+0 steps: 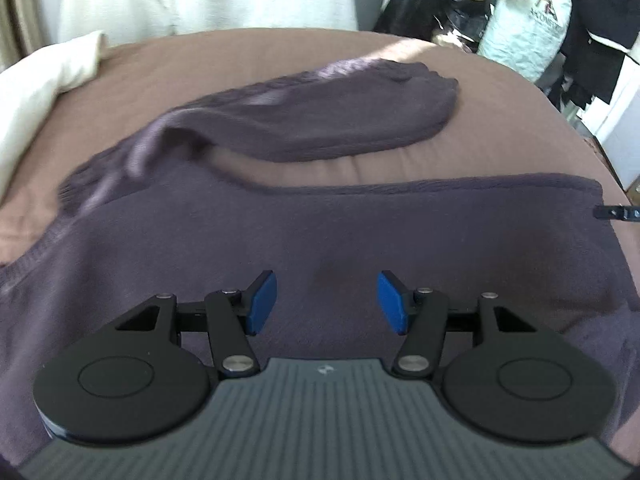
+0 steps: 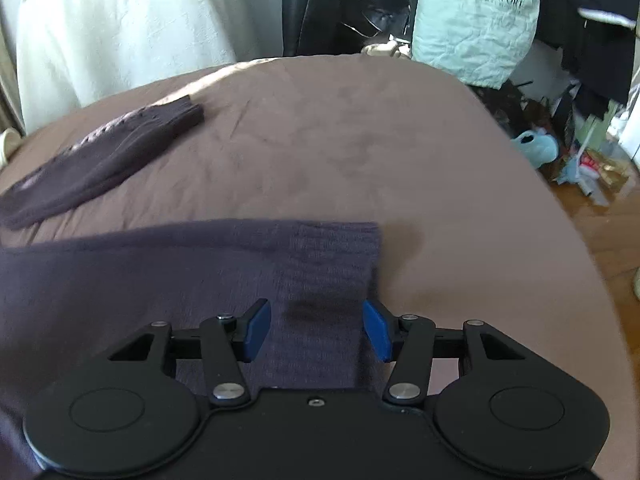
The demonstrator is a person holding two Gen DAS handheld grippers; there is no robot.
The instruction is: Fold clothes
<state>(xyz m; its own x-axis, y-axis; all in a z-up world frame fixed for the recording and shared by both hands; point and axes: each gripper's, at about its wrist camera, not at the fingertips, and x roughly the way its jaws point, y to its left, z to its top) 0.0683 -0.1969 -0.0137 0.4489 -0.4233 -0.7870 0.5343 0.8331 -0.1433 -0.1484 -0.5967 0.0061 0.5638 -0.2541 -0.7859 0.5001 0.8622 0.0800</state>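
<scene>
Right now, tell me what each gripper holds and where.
Nothing is held. The left gripper and right gripper are both open above the purple sweater.

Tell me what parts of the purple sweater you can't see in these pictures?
- Sweater, near part: in the left wrist view, the left gripper covers it and the bottom edge cuts it off.
- Sweater's hem corner: in the right wrist view, blurred, and the right gripper hides the cloth below.
- Sleeve: right wrist view, its shoulder end runs off the left edge.
</scene>
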